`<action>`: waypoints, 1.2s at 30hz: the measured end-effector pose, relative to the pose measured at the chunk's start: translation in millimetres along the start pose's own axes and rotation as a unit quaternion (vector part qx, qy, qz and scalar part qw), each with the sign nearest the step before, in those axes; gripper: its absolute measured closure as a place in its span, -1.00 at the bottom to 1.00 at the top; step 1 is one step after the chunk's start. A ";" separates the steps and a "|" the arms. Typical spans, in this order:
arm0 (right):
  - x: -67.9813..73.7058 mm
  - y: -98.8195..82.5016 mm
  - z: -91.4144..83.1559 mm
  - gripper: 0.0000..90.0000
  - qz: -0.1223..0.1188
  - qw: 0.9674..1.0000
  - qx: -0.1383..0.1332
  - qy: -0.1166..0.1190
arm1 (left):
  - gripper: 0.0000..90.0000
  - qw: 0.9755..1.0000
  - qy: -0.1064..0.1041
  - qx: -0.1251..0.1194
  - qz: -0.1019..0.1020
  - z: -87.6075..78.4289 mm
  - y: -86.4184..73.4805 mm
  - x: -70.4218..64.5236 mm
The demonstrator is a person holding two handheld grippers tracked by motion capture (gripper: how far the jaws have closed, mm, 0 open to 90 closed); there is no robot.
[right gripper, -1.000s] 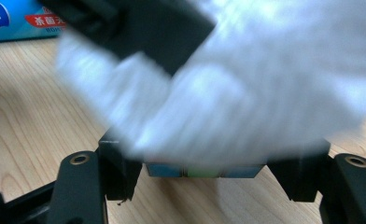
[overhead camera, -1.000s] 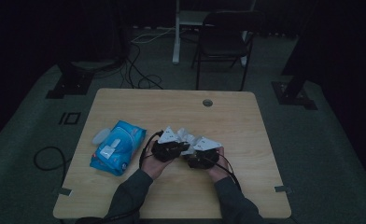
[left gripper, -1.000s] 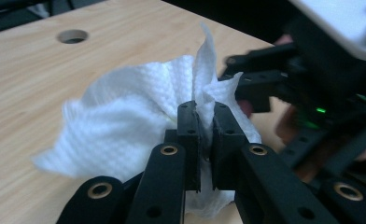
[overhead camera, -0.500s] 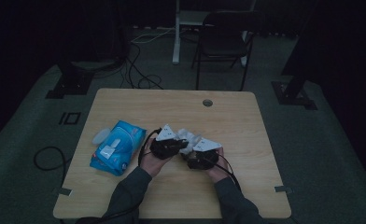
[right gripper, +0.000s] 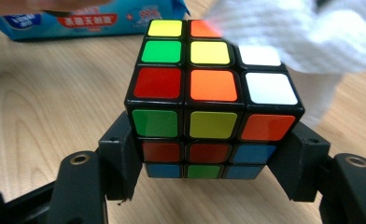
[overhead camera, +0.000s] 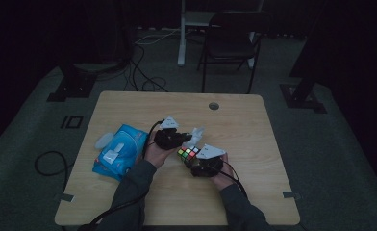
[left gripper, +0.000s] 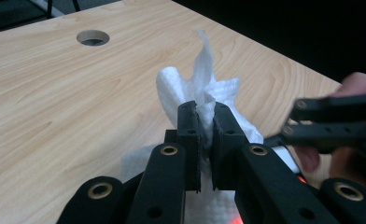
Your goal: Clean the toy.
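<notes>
Left claw pinches a crumpled, quilted white tissue; right claw clamps a glossy 3x3 cube (probably plastic).

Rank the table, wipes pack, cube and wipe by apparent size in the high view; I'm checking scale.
1. Table, largest by far.
2. Wipes pack.
3 and 4. Cube and wipe: both small and partly hidden by the tools, so no ranking between them.

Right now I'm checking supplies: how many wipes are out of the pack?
1: a white wipe pinched in the left tongs, beside the cube. Others may remain inside the blue pack.
</notes>
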State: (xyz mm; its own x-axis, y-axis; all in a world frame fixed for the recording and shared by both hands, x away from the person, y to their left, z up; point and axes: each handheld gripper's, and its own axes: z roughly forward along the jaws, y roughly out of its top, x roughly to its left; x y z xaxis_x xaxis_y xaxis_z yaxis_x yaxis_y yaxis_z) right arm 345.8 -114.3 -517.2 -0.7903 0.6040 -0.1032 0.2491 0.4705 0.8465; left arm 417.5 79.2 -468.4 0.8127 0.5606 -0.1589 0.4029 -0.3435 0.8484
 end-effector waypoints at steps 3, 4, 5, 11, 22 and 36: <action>3.1 2.9 -2.6 -0.23 -0.009 1.000 -0.007 0.003 | 0.90 1.000 -0.007 0.004 -0.005 5.2 2.1 3.3; 3.1 2.9 -2.6 -0.23 -0.009 1.000 -0.007 0.003 | 0.90 1.000 -0.007 0.004 -0.005 5.2 2.1 3.3; 3.8 4.0 -3.6 -0.23 -0.012 1.000 -0.010 0.004 | 0.90 1.000 -0.012 0.013 -0.005 9.9 2.2 4.9; 3.2 3.7 -4.2 -0.23 -0.012 1.000 -0.012 0.003 | 0.90 0.999 -0.023 0.023 -0.019 16.1 -3.2 10.9; 3.3 2.9 -4.3 -0.23 -0.015 1.000 -0.010 0.004 | 0.90 0.999 -0.041 0.026 -0.021 15.1 -1.5 11.6; 6.6 3.2 -3.4 -0.23 -0.024 1.000 -0.008 0.003 | 0.90 0.998 -0.057 0.035 -0.016 17.3 -1.9 14.2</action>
State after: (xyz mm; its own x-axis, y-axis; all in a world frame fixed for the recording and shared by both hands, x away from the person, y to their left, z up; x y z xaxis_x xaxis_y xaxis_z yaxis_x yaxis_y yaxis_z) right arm 339.5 -110.9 -513.4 -0.8052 0.5760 -0.1411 0.2008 0.4886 0.8491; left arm 435.6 74.8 -481.0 0.8398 0.4839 -0.2460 0.4549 -0.3800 0.8054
